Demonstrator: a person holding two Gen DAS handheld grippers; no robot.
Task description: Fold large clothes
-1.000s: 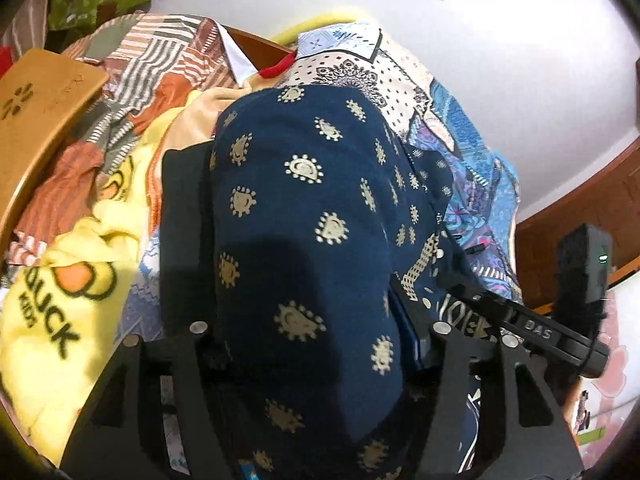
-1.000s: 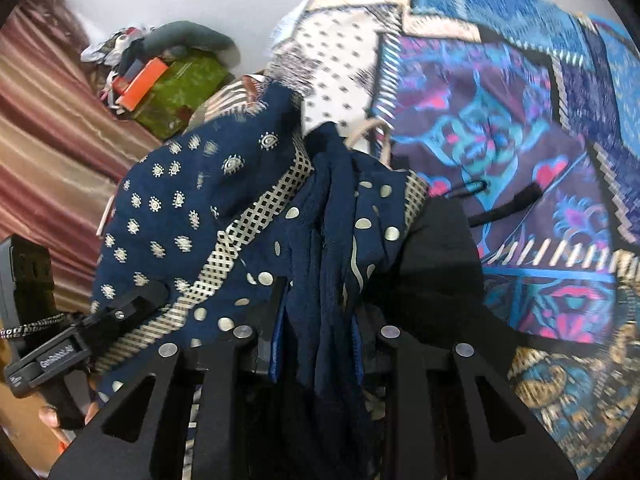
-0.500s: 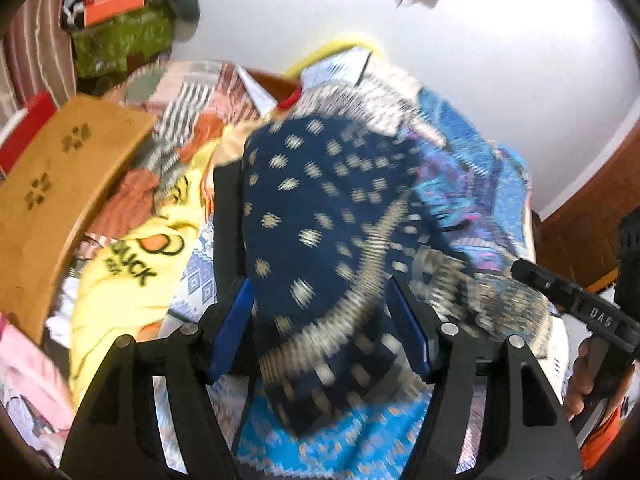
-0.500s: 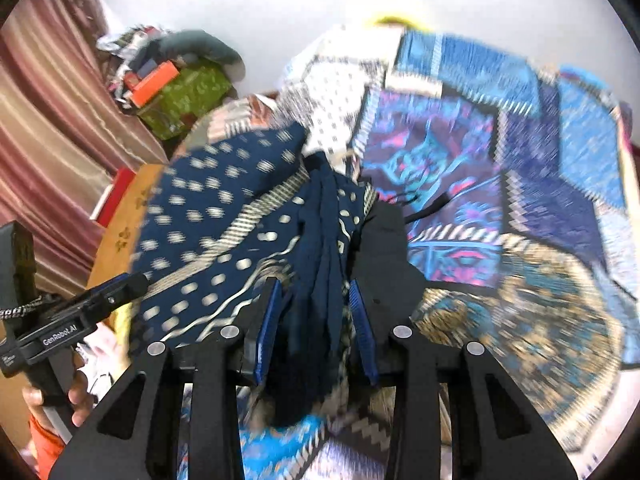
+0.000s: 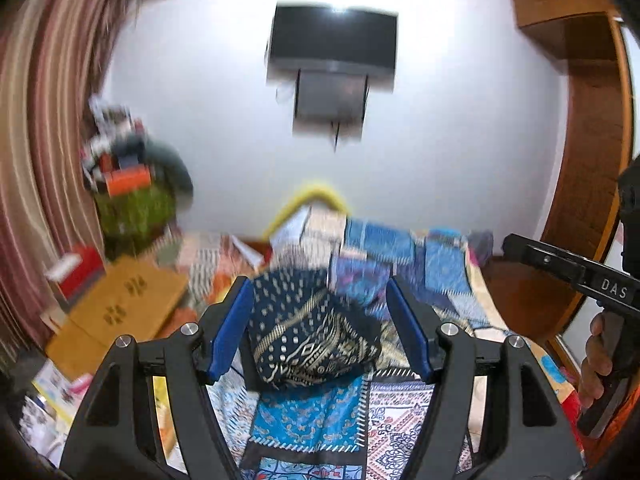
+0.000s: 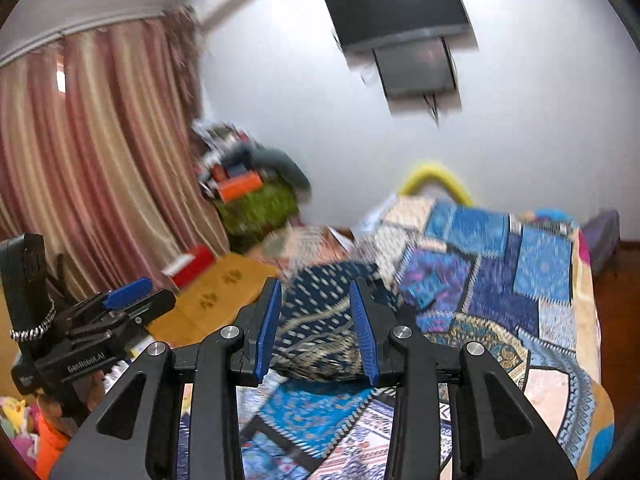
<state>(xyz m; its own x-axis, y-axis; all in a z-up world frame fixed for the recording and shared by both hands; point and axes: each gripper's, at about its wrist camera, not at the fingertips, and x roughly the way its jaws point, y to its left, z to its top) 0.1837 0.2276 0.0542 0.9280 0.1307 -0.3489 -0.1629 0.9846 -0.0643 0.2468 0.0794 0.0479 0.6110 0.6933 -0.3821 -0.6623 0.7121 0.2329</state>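
Bed: blue patchwork quilt (image 6: 536, 280), far edge at white wall (image 5: 440, 120).
Garment: folded navy gold-printed cloth (image 5: 308, 336) bundled mid-quilt, open quilt around.
Left gripper (image 5: 320, 328): jaws apart, empty.
Right gripper (image 6: 316, 328): jaws apart, empty.

A bed's patchwork spread (image 5: 308, 420) carries a bunched navy patterned garment (image 5: 308, 340).
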